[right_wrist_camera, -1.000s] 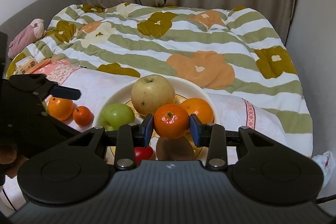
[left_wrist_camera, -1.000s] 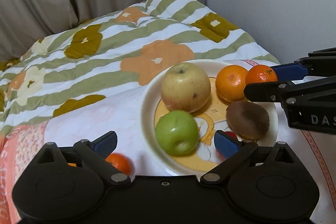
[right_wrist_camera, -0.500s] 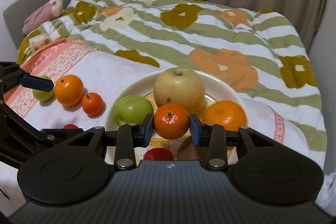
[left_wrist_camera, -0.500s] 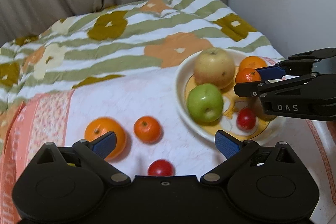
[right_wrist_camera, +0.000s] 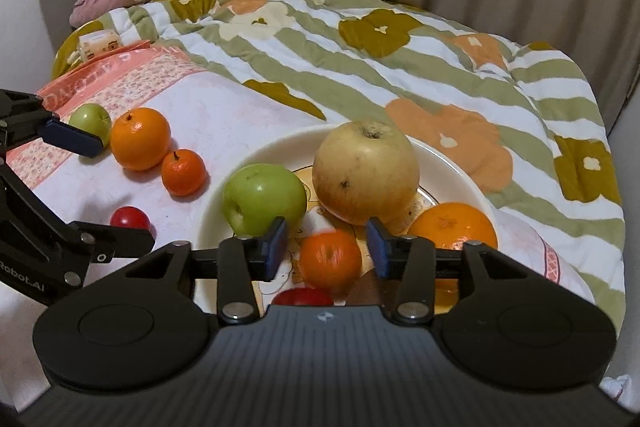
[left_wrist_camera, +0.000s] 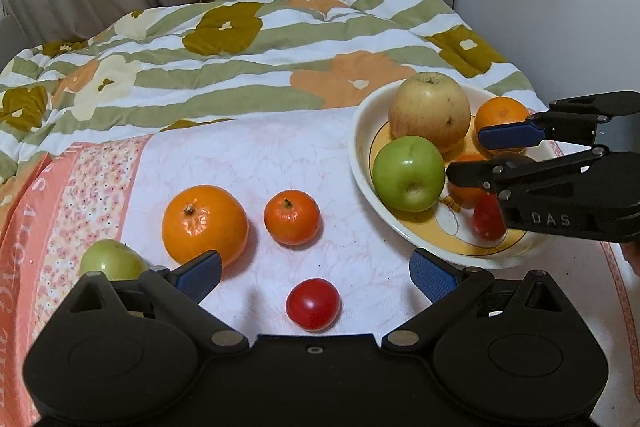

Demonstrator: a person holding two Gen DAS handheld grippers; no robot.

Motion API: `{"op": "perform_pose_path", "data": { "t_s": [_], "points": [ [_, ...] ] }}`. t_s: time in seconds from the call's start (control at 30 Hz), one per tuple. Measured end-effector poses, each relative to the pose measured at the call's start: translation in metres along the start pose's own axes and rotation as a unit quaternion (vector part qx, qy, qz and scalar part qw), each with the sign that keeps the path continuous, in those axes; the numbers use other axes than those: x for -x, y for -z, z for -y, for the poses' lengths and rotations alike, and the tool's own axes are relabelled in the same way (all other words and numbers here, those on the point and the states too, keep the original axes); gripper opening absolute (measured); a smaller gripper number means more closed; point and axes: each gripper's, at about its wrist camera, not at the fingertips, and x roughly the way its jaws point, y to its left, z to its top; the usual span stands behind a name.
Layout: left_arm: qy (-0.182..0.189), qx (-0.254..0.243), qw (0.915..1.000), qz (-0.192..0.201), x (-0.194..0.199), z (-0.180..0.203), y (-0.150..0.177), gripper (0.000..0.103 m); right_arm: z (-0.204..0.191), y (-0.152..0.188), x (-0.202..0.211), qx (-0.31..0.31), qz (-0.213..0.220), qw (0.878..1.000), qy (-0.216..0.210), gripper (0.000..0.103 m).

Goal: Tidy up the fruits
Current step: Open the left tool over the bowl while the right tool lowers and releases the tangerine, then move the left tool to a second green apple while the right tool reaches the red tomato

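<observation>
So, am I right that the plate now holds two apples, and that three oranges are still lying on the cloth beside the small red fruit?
Not quite: only two oranges lie on the cloth, a large orange and a small mandarin, as the left wrist view shows. The rest stands: the plate holds a yellow apple and a green apple, and the small red fruit lies beside them.

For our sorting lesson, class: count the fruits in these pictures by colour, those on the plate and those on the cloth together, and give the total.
Orange fruits: 4
Green apples: 2
Red fruits: 2
Yellow apple: 1
Brown fruit, mostly hidden: 1
Total: 10
</observation>
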Motion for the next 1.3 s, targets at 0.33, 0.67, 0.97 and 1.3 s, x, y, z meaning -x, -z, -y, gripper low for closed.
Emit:
{"op": "perform_pose_path", "data": {
  "t_s": [0.33,0.67,0.97,1.3],
  "points": [
    [-0.016,0.003,0.9998,0.011,0.021,-0.004,-0.001,0.102,-0.001,0.002,0.032,-0.012,0.019,0.999,0.033,0.103],
    [-0.024,0.001,0.9992,0.033,0.049,-0.007,-0.002,0.102,-0.008,0.002,0.071,-0.042,0.038,0.998,0.032,0.103],
    [-0.039,-0.002,0.9978,0.054,0.082,-0.014,0.006,0.102,-0.021,0.0,0.104,-0.065,0.032,0.996,0.05,0.103],
    [-0.038,-0.001,0.9953,0.089,0.118,-0.041,0.032,0.102,-0.058,-0.005,0.135,-0.097,0.043,0.993,0.048,0.103]
  ]
}}
